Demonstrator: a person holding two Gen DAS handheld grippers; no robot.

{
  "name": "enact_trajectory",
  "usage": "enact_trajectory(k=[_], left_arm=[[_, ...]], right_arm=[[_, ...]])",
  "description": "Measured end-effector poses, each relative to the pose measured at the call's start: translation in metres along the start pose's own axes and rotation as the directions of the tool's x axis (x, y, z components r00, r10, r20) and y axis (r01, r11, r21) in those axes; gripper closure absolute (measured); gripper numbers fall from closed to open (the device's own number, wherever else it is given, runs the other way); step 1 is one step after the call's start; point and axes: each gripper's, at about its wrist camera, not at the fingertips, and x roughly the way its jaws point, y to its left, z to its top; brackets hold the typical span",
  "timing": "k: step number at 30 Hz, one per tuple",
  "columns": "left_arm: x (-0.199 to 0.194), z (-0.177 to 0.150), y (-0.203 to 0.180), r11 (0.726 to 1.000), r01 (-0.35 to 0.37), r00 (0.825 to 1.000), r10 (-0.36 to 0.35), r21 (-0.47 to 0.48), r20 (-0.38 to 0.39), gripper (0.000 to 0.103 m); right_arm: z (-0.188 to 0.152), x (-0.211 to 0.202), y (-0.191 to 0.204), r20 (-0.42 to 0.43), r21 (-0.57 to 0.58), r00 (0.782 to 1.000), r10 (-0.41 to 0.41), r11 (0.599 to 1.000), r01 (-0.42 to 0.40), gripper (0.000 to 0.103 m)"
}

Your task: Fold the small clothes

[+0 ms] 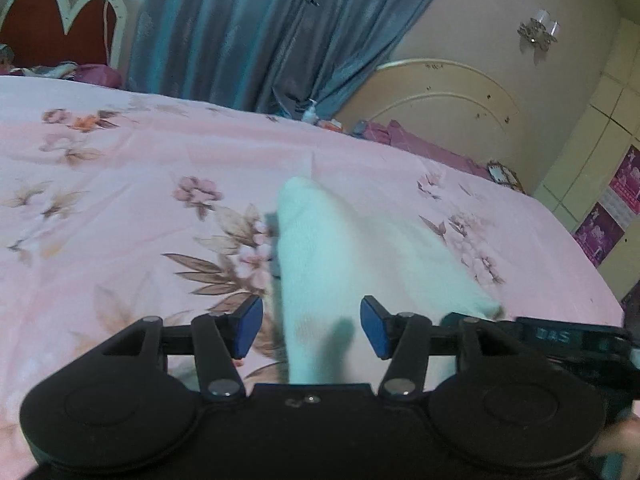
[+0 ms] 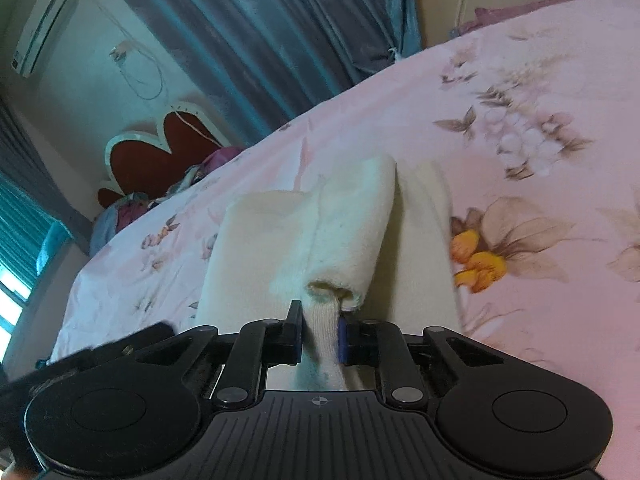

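Now I am working over a pink flowery bed by blue curtains. My right gripper is pinching the white sock; my left gripper is spread.

My left wrist camera looks forward along my left gripper, tilted down over the pink floral bedspread, facing the blue curtain and cream headboard. My right wrist camera sits close behind my right gripper, rolled so the bed slants. Both views share the white garment, bedspread, curtain and red heart-shaped headboard.
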Motion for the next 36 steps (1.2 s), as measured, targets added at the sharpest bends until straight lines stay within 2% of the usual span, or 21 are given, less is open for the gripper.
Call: enact_trajectory(k=[3, 6, 8, 10, 17, 31, 34, 36], left_arm=[[0.011, -0.004, -0.007, 1.000, 0.019, 1.000, -0.018, 0.006, -0.022, 0.050], [0.022, -0.015, -0.013, 0.999, 0.022, 0.998, -0.020, 0.030, -0.051, 0.049], [0.029, -0.021, -0.014, 0.999, 0.016, 0.997, -0.012, 0.049, -0.073, 0.045], [0.034, -0.026, -0.014, 0.998, 0.005, 0.996, 0.000, 0.058, -0.085, 0.038], [0.035, -0.029, -0.013, 0.999, 0.025, 0.993, -0.019, 0.048, -0.118, 0.038], [0.036, -0.031, -0.015, 0.998, 0.039, 0.989, -0.030, 0.057, -0.147, 0.040], [0.036, -0.033, -0.017, 0.997, 0.035, 0.988, -0.026, 0.063, -0.150, 0.040], [0.036, -0.033, -0.019, 0.998, 0.024, 0.988, -0.014, 0.064, -0.155, 0.040]], right_arm=[[0.001, -0.013, -0.006, 0.022, -0.011, 1.000, -0.021, 1.000, 0.021, 0.088], [0.000, -0.008, -0.017, -0.011, -0.003, 0.999, -0.038, 0.999, 0.038, 0.088], [-0.004, 0.000, -0.025, -0.032, 0.031, 0.998, -0.046, 0.998, 0.047, 0.088], [-0.007, -0.001, -0.024, -0.016, 0.006, 0.998, -0.064, 0.998, 0.064, 0.088], [-0.012, -0.014, -0.023, -0.023, 0.008, 0.996, -0.084, 0.996, 0.084, 0.088], [-0.064, -0.057, -0.021, -0.094, 0.039, 0.991, -0.095, 0.994, 0.099, 0.086], [-0.069, -0.059, -0.014, -0.094, -0.017, 0.985, -0.143, 0.990, 0.142, 0.087], [-0.070, -0.059, -0.011, -0.085, -0.065, 0.976, -0.199, 0.979, 0.194, 0.094]])
